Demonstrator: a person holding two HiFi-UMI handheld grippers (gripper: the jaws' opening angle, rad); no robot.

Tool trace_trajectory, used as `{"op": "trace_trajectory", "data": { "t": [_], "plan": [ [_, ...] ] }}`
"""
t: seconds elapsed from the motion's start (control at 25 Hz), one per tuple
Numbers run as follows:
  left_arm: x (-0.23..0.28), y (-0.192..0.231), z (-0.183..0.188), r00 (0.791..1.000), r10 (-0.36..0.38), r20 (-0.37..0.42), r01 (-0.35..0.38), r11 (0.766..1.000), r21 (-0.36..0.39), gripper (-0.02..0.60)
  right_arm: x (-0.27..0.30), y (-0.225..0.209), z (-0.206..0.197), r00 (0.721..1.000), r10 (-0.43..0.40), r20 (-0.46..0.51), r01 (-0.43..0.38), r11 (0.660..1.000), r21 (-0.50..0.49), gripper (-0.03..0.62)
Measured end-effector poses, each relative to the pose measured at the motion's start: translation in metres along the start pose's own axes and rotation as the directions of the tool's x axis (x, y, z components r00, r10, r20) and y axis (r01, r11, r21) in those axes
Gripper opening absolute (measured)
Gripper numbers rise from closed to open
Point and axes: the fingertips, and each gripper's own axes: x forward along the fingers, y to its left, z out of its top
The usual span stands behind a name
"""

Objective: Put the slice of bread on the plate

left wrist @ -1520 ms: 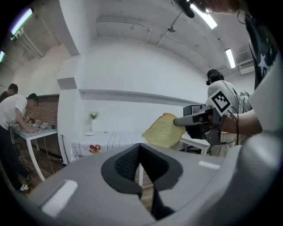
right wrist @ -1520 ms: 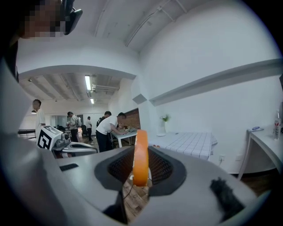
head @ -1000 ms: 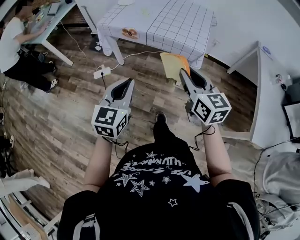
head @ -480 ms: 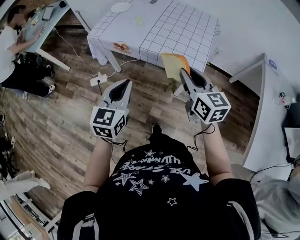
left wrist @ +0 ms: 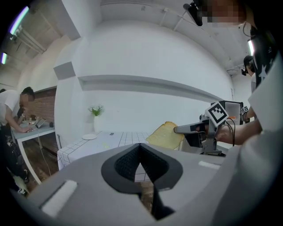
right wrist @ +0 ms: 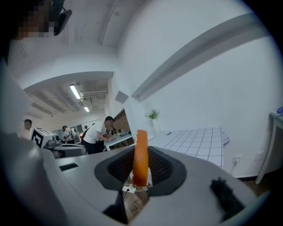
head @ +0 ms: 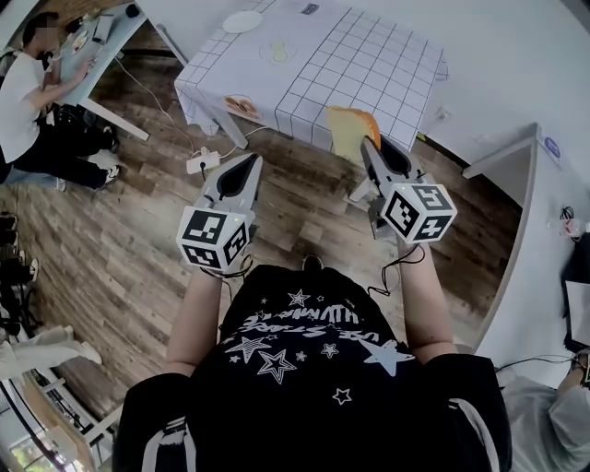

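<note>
Short of the desk [head: 369,55], over the wooden floor, the right gripper [head: 373,146] carries the slice of bread [head: 348,129]. Its jaws are clenched on one end of the slice. Seen along those jaws in the right gripper view, the slice stands on edge between the pads, orange crust toward the camera. Most of it sticks out past the tips toward the desk.

The left gripper [head: 251,162] hangs level with it, also short of the desk. Its jaws are pressed together with nothing between them.

The plate [head: 242,21] sits on the desk's far side, near the corner away from the person, with the bare checked cloth between it and the near edge.

The step in hand reads as the carry to the plate, and the reach across the desk is the hard part. Bread is soft, so the grip is best left as it is: a harder squeeze would likely crush or tear the held end, and a looser one could let the slice droop out.

The slice should cross above the cloth rather than drag on it. Over the plate, the wrist can roll so the broad face turns down and the free end touches first. Only then should the jaws part. The empty gripper does best to stay near the desk's near edge, out of the path.
</note>
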Motion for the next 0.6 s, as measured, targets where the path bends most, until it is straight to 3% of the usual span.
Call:
{"op": "trace_trajectory", "data": {
  "t": [0.28, 0.6],
  "plan": [
    [-0.001, 0.01, -0.002, 0.998, 0.054, -0.009, -0.054, 0.999, 0.005, 0.009, 0.015, 0.003, -0.006, 0.999, 0.051, -0.014, -0.051, 0.999, 0.012, 0.097],
    [0.009, 0.036, 0.005, 0.998, 0.062, 0.005, -0.062, 0.998, 0.005, 0.009, 0.036, 0.007, 0.0, 0.998, 0.059, -0.016, -0.059, 0.998, 0.004, 0.097]
  ]
}}
